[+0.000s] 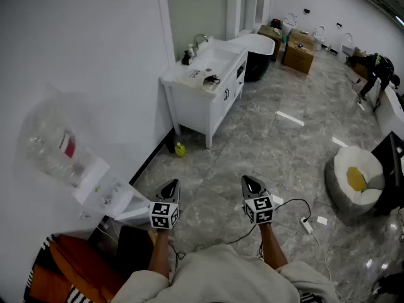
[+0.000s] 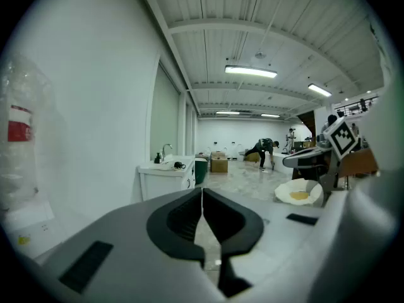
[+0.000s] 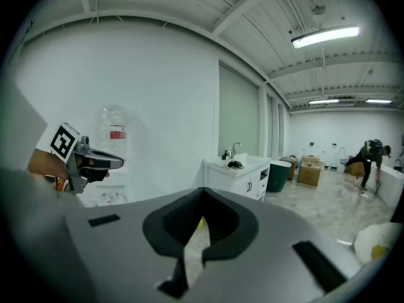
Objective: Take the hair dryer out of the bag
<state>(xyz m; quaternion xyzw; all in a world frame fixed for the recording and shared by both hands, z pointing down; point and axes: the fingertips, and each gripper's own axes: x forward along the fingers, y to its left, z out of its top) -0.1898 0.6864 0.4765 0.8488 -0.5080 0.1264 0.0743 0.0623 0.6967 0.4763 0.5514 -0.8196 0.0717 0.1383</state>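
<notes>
Left gripper (image 2: pixel 202 191) was noted fully shut, its two black jaw pads pressed edge to edge with nothing between them; through the gap below the pads only floor was seen. Right gripper (image 3: pixel 202 192) was likewise noted closed at the tips and empty, touching nothing. Both were held out ahead of the body over the grey marbled stone floor (image 1: pixel 252 144), side by side but apart, tilted a little below level, each with its marker cube facing up. The left forearm (image 1: pixel 159 251) and right forearm (image 1: pixel 271 248) were seen reaching forward out of pale sleeves. The clear plastic bag with a red label (image 1: pixel 50 144) was recorded hanging on the white wall (image 1: pixel 82 43) to the left, above and beyond the left gripper and well apart from both. Its contents were blurred, so the hair dryer could not be made out inside it. Below the bag, white sheets on a small white ledge (image 1: pixel 104 191) were noted, just beside the left gripper in the head view. Further along the same wall a white vanity cabinet with a basin and tap (image 1: pixel 205 84) was logged, with a small dark object on its top and a small yellow item (image 1: pixel 180 149) on the floor at its foot. A white beanbag with a yellow patch (image 1: pixel 355 178) was seen to the right, a white power strip on a black cable (image 1: pixel 307 225) near the right gripper, brown cardboard boxes (image 1: pixel 298 54) at the far end, and a person bent over (image 3: pixel 369 155) in the distance.
</notes>
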